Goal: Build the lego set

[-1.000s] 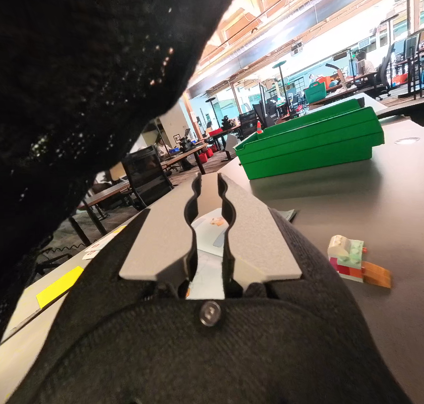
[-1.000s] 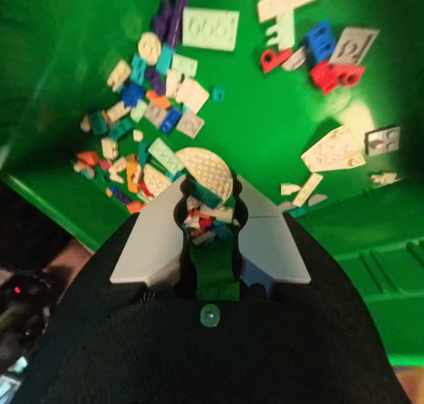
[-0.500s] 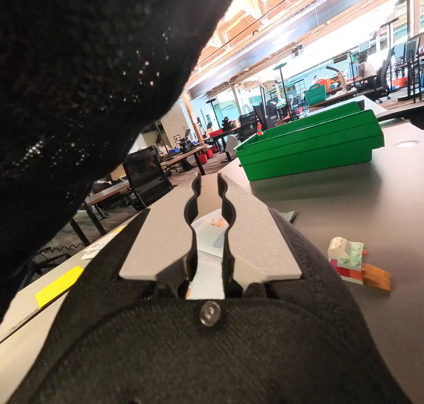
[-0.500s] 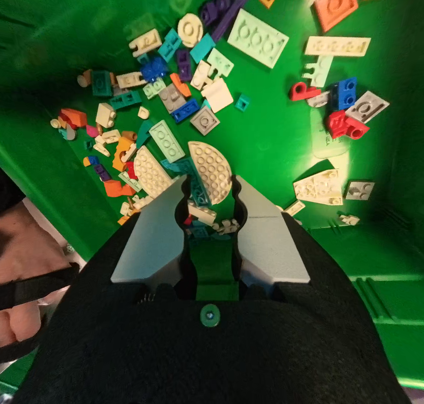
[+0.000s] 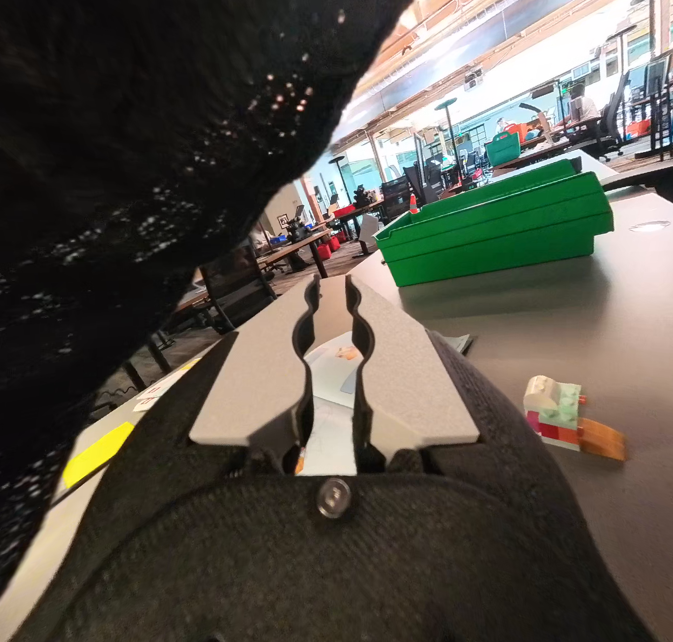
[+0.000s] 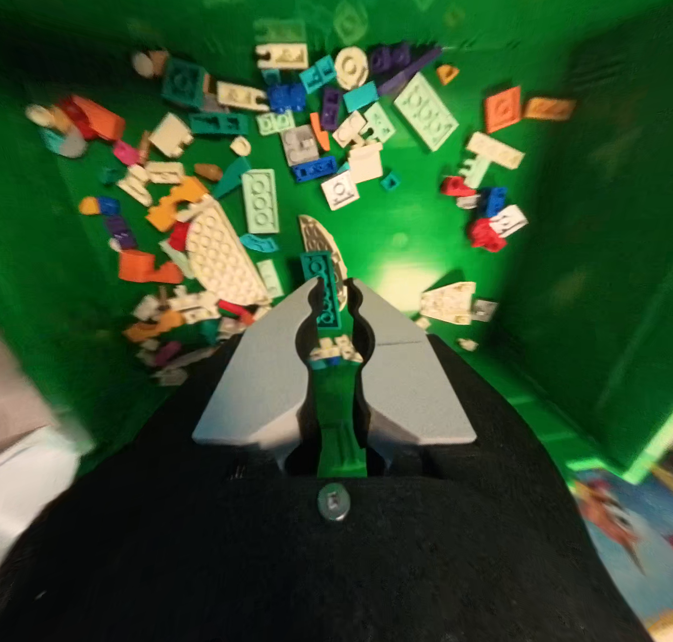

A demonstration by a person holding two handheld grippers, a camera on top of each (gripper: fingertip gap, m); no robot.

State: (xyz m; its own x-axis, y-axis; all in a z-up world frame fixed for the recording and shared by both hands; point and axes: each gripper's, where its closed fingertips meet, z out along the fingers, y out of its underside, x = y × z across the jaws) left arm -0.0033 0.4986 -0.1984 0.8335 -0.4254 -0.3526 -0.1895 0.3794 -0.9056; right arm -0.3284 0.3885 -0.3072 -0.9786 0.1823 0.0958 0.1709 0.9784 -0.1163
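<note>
Right gripper (image 6: 333,285) reaching into green bin (image 6: 601,187), fingers nearly closed around dark teal plate (image 6: 322,289); firm grip unclear through blur. Best approach: squeezing plate's long edges, lifting straight, avoiding cream half-round plate (image 6: 320,238) just behind. Left gripper (image 5: 331,285) idling over tabletop (image 5: 546,333), fingers narrowly apart, holding nothing. Partly built model (image 5: 557,420) lying to its right.

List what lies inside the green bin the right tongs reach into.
Loose lego pieces scattered across the green bin floor; the right tongs cover those nearest the front wall.

Open-plan office: desk rows (image 5: 291,245), office chairs (image 5: 612,121), exposed ceiling (image 5: 473,16).
</note>
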